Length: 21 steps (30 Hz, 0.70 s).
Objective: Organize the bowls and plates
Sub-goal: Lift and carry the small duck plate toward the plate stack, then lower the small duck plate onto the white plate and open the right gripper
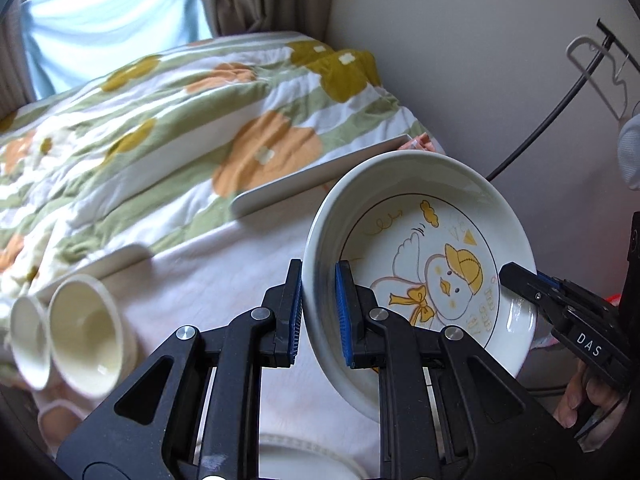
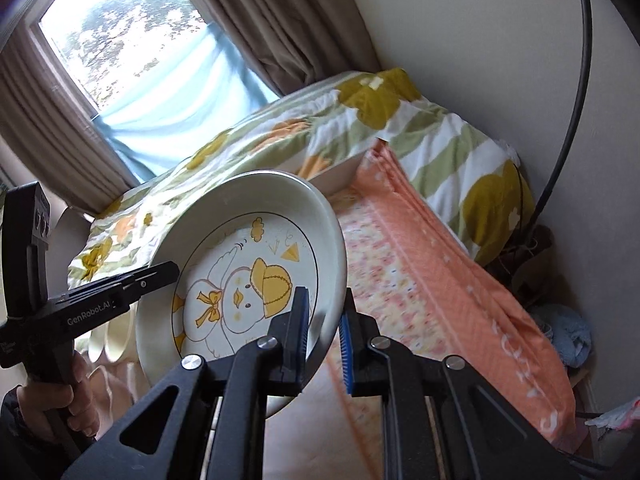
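Plate (image 1: pixel 420 264) held tilted above the bed, left gripper (image 1: pixel 318 312) and right gripper (image 2: pixel 324 316) each clamped on opposite rims; uneven pull risks slippage.

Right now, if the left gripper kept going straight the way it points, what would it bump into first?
It already clamps the rim of the white duck-print plate, so the left gripper pushes that along. Beyond the plate, probably the flat white tray lying on the flowered quilt, though depth is hard to judge here.
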### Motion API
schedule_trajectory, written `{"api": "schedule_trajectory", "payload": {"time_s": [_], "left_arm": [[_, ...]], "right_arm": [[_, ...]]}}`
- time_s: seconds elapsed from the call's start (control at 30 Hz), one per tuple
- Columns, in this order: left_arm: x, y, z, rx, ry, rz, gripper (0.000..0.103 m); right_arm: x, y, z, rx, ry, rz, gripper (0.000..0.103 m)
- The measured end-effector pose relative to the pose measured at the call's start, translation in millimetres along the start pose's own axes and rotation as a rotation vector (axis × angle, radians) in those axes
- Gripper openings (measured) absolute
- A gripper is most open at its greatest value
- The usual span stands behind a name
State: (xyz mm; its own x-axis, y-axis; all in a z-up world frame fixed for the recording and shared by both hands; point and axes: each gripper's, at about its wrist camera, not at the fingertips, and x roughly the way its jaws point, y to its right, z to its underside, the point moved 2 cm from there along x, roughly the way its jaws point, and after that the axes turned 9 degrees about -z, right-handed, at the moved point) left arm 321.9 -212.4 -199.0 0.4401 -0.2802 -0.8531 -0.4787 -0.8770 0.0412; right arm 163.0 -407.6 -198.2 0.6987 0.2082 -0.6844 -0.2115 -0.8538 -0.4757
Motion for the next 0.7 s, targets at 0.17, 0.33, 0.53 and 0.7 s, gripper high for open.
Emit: {"api": "schedule_trajectory", "payload": {"time_s": [0.17, 0.33, 0.53, 0.7], "left_arm": [[-52.7, -32.4, 47.3, -0.080, 0.024, -0.035, 0.014], [-89.0, -55.9, 100.7, -0.144, 0.024, -0.108, 0.013], [-100.2, -78.6, 163.7, -0.290, -0.015, -0.171, 0.013], [-82.9, -90.8, 210.6, -0.436, -0.067, -0.198, 0.013]], "right_arm": [[-18.1, -45.3, 26.5, -0.070, -0.024, -0.058, 0.013], [-19.5, -79.6, 59.4, -0.123, -0.085, -0.095, 0.013], [0.7, -99.0, 96.1, -0.187, -0.200, -0.160, 0.013], [23.7, -108.5, 121.0, -0.289, -0.266, -0.197, 0.013]]}}
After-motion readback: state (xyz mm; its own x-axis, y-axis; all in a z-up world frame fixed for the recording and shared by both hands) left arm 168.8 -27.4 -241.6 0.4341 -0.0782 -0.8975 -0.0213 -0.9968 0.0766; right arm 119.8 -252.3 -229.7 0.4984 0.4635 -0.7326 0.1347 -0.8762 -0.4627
